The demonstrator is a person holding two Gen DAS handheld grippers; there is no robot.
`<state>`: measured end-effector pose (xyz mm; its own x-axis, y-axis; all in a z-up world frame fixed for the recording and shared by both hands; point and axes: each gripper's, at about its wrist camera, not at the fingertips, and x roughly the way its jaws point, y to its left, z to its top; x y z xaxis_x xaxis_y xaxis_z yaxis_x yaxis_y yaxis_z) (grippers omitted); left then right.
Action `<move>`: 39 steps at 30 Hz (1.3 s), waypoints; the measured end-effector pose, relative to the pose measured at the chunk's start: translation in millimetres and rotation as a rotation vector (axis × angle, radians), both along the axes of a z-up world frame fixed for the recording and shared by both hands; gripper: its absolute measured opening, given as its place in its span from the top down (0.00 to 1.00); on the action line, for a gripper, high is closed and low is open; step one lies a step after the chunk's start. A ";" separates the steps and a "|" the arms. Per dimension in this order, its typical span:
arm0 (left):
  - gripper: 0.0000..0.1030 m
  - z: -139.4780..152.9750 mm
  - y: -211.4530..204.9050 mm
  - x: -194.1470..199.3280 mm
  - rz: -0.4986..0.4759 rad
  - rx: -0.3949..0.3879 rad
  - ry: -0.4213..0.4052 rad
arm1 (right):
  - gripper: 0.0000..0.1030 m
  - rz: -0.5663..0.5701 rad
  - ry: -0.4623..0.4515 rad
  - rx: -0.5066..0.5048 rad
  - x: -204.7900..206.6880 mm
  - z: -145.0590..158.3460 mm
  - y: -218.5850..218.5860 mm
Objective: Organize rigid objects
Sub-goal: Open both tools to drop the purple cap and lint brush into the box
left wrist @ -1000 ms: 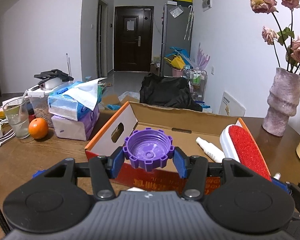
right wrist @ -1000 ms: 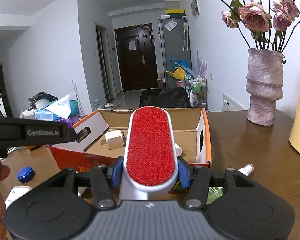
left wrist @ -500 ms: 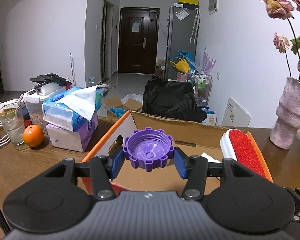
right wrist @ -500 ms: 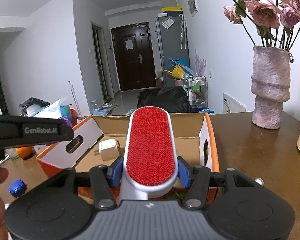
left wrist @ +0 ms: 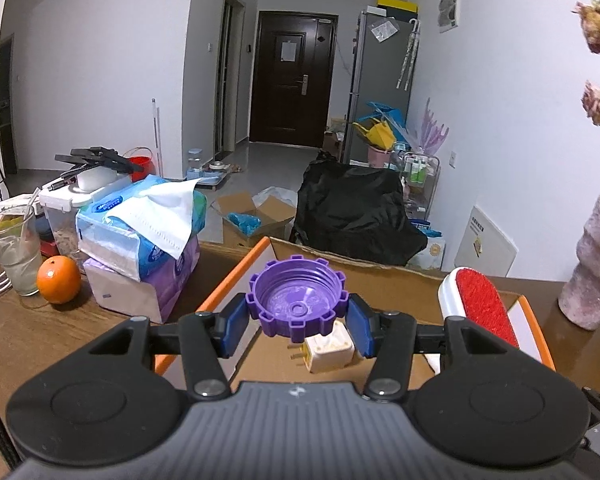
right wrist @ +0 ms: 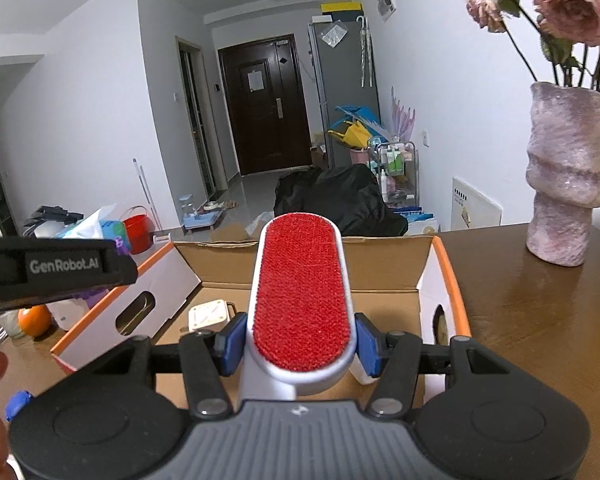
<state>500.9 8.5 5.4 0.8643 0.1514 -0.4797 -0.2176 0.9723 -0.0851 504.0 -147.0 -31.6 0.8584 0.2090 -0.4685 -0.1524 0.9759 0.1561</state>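
My left gripper (left wrist: 296, 330) is shut on a purple notched bottle cap (left wrist: 298, 300) and holds it above the open cardboard box (left wrist: 396, 280). My right gripper (right wrist: 300, 350) is shut on a white lint brush with a red pad (right wrist: 300, 292), held over the same box (right wrist: 444, 280). The brush also shows at the right in the left wrist view (left wrist: 478, 306). A cream plug adapter (left wrist: 328, 354) lies on the box floor; it also shows in the right wrist view (right wrist: 210, 314). The left gripper's body (right wrist: 56, 268) shows at the left in the right wrist view.
Stacked tissue packs (left wrist: 140, 240), an orange (left wrist: 58, 280) and a glass (left wrist: 14, 248) stand left of the box on the wooden table. A pink vase with dried roses (right wrist: 564, 176) stands at the right. A blue cap (right wrist: 18, 402) lies on the table by the front left.
Both grippers have moved forward and up over the box with their objects still held. The plug adapter inside the box has come into the left wrist view.
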 end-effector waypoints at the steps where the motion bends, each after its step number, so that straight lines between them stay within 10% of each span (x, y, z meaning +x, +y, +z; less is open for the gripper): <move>1: 0.48 0.5 0.9 2.1 0.003 -0.001 -0.001 | 0.47 0.001 0.001 -0.001 3.2 0.4 1.4; 22: 0.47 -18.6 18.5 42.1 0.024 -0.017 0.114 | 0.47 -0.003 0.095 -0.042 48.7 -3.2 18.0; 27: 0.16 -16.5 18.4 39.7 0.027 -0.010 0.121 | 0.46 -0.018 0.114 -0.069 50.8 -1.0 16.2; 31: 0.00 -12.2 20.8 36.4 0.036 -0.013 0.122 | 0.12 -0.045 0.070 -0.084 40.3 8.1 11.0; 39: 0.00 -10.6 17.7 34.9 0.026 0.001 0.120 | 0.00 -0.041 0.049 -0.097 31.1 10.0 5.3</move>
<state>535.8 26.2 -5.3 0.7962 0.1736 -0.5795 -0.2515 0.9662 -0.0561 535.1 -141.8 -21.5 0.8410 0.1256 -0.5262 -0.1063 0.9921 0.0670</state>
